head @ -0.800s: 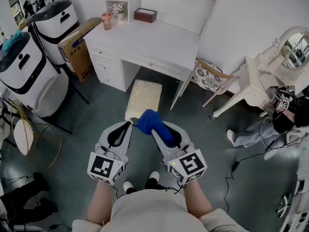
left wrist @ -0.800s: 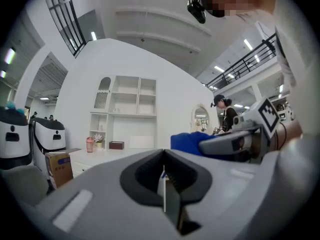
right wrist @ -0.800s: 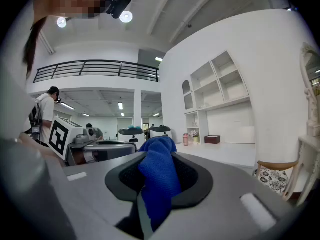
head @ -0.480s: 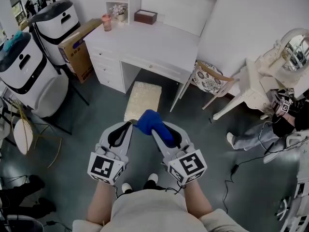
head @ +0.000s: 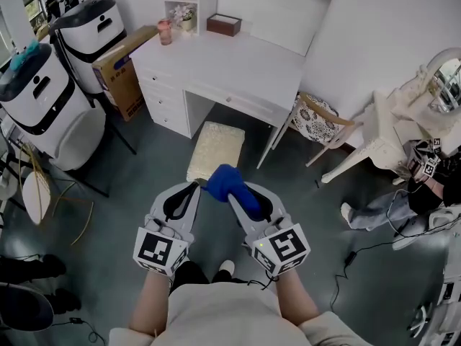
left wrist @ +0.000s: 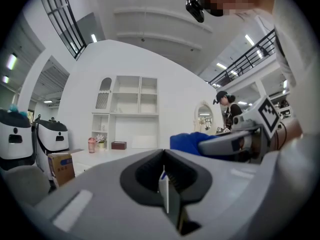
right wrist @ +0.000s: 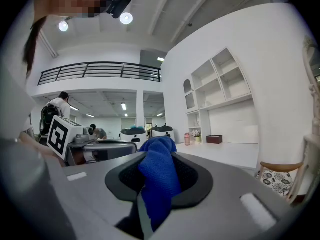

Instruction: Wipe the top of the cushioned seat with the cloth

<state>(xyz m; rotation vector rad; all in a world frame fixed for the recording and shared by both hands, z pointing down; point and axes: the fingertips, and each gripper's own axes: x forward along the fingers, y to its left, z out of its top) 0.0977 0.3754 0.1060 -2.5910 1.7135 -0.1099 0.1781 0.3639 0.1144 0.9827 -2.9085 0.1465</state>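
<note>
A cream cushioned seat stands on the grey floor, partly under the white desk. In the head view my right gripper is shut on a bunched blue cloth, held at waist height short of the seat. The right gripper view shows the cloth pinched between the closed jaws. My left gripper is beside it on the left, its jaws shut with nothing between them. The seat is out of sight in both gripper views.
Two white machines and a cardboard box stand at the left. A patterned chair is right of the desk. A person sits at the far right near white furniture. Cables lie on the floor.
The head view has shifted slightly; desk and seat sit a little lower and more to the right in it. Both grippers hold the same pose with the cloth still gripped.
</note>
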